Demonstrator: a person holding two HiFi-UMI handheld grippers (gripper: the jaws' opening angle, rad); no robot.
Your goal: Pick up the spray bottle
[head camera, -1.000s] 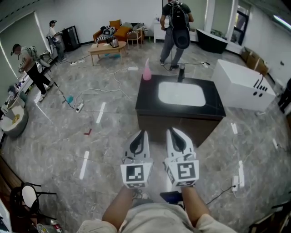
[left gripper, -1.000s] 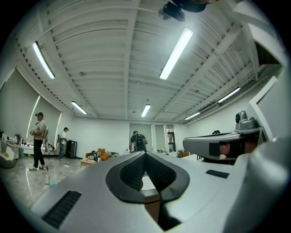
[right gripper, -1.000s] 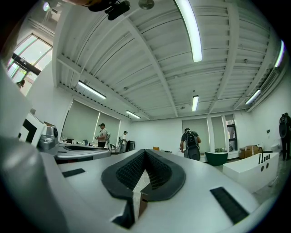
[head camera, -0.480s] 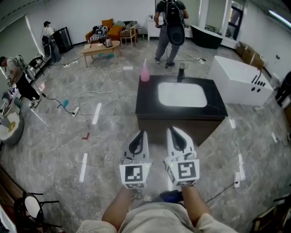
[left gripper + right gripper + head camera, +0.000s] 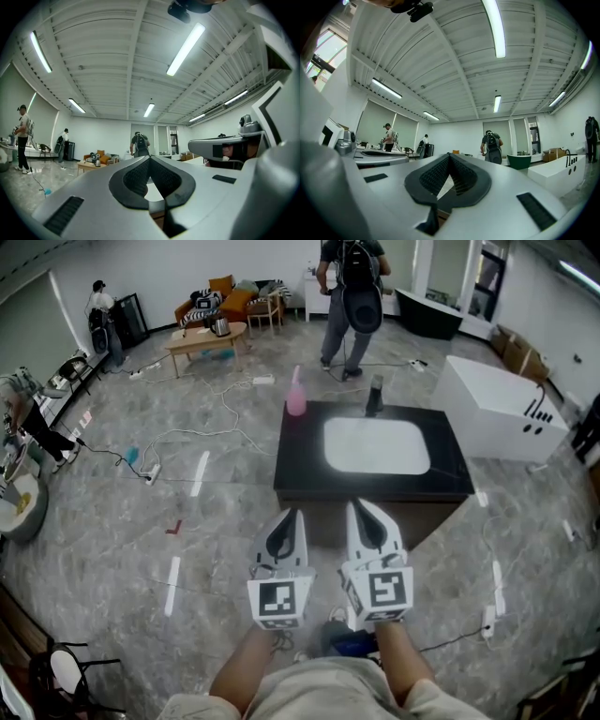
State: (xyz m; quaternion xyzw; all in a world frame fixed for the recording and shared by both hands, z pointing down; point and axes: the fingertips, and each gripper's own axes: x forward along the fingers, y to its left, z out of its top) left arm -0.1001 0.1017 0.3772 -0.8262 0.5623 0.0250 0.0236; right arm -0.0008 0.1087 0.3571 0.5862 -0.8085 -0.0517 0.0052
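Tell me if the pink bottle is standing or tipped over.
Standing: the pink bottle sits upright on the black counter, far left corner, nozzle up.

I am looking for words and numbers, and I am finding none that I can read. The left white plastic cube [image 5: 279, 601] and the right white plastic cube [image 5: 380, 592] are showing only black square patterns, not letters.

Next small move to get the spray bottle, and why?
Probably step forward-left toward the pink bottle. It stands at the counter's far left corner, well beyond the left hand-held gripper, whose jaws are shut and empty.
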